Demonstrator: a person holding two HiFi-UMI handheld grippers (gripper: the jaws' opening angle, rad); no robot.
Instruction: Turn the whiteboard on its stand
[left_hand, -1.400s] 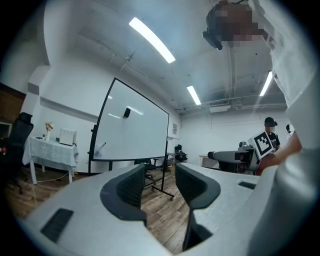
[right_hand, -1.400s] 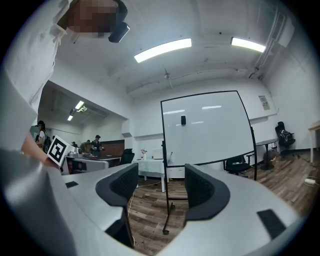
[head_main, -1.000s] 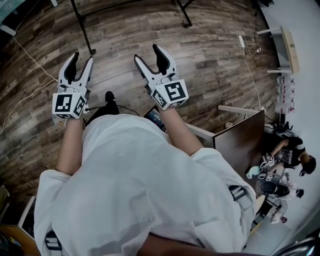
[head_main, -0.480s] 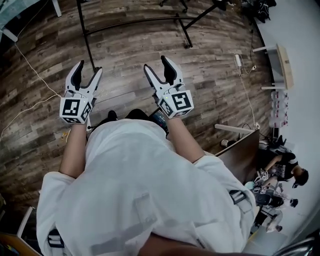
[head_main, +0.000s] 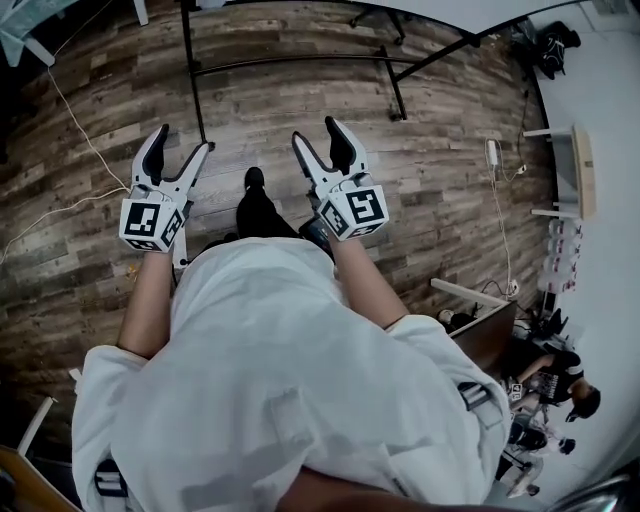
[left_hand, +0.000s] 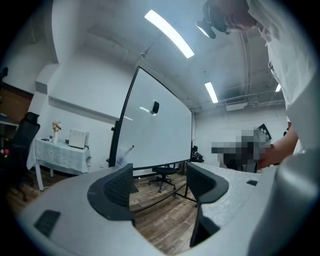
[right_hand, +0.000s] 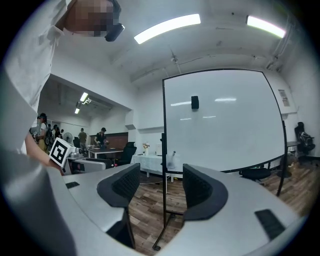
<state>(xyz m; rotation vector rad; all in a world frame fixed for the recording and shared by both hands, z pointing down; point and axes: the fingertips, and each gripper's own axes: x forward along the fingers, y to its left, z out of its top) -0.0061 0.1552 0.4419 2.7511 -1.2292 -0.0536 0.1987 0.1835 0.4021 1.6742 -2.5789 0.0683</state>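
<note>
Toward the floor's left edge in the head view, the left gripper (head_main: 183, 142) is held level. Its jaws are spread wide, having just been opening, with nothing between them but bare planks. Ahead of it, near the far edge of the floor (head_main: 450, 150), the stand (head_main: 290, 66) sets its dark foot bars on the wood. The whiteboard (left_hand: 160, 125) rises from it upright, well apart from both grippers, and the left gripper view catches it at a slant. Further right, the right gripper (head_main: 315, 132) also points level. Its jaws are apart, though they have just been closing a little, and they are empty. Its own view lines the board's left post (right_hand: 164, 150) up in the gap between the jaws, far beyond them.

This looks like the approach, with no contact made yet. To do it well, I would close on the frame, not the white face. One pair of jaws would take the post above its middle and the other below, each opened wider than the post before squeezing square. Whether the pivot is locked cannot be told, so the first push should be gentle. A small dark thing (right_hand: 195, 102) clings to the face, and a slim thing (right_hand: 174, 155) stands on the lower rail (right_hand: 226, 171). Either may drop as the board swings, so turn slowly.
</note>
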